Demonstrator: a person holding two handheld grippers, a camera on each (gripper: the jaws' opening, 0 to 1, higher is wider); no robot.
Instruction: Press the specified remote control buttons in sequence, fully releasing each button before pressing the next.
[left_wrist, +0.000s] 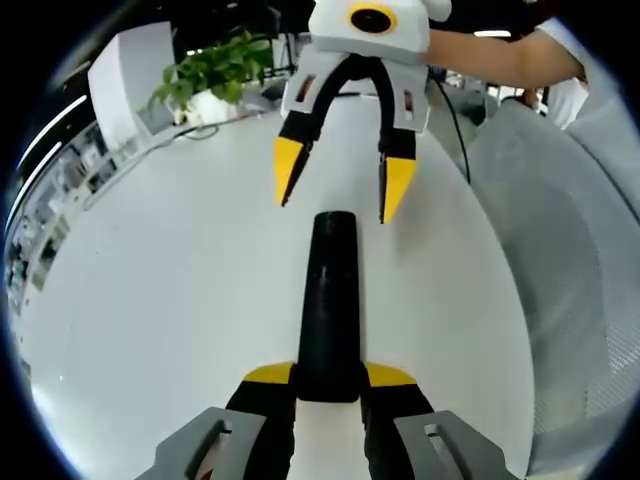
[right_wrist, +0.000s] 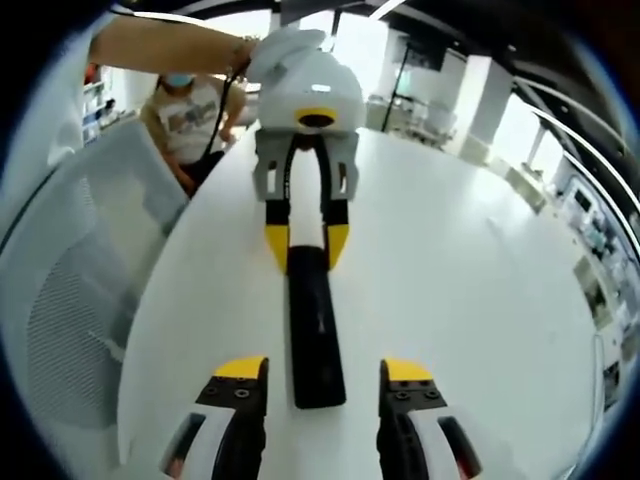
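Observation:
A long black remote control (left_wrist: 330, 300) lies lengthwise on the white table (left_wrist: 160, 300). My left gripper (left_wrist: 330, 378) is shut on its near end, with the yellow fingertips (left_wrist: 268, 374) against both sides. My right gripper (left_wrist: 340, 188) faces it from the far end, open, with its tips just past the remote's far tip. In the right gripper view the remote (right_wrist: 314, 330) runs between my open right gripper (right_wrist: 322, 372) and the left gripper (right_wrist: 306, 242), which clamps the far end. No buttons can be made out on the remote.
A grey mesh chair (left_wrist: 560, 260) stands against the table's edge, also seen as the chair (right_wrist: 70, 290). A potted plant (left_wrist: 208, 75) sits at the far end of the table. A seated person (right_wrist: 190, 120) is beyond the table.

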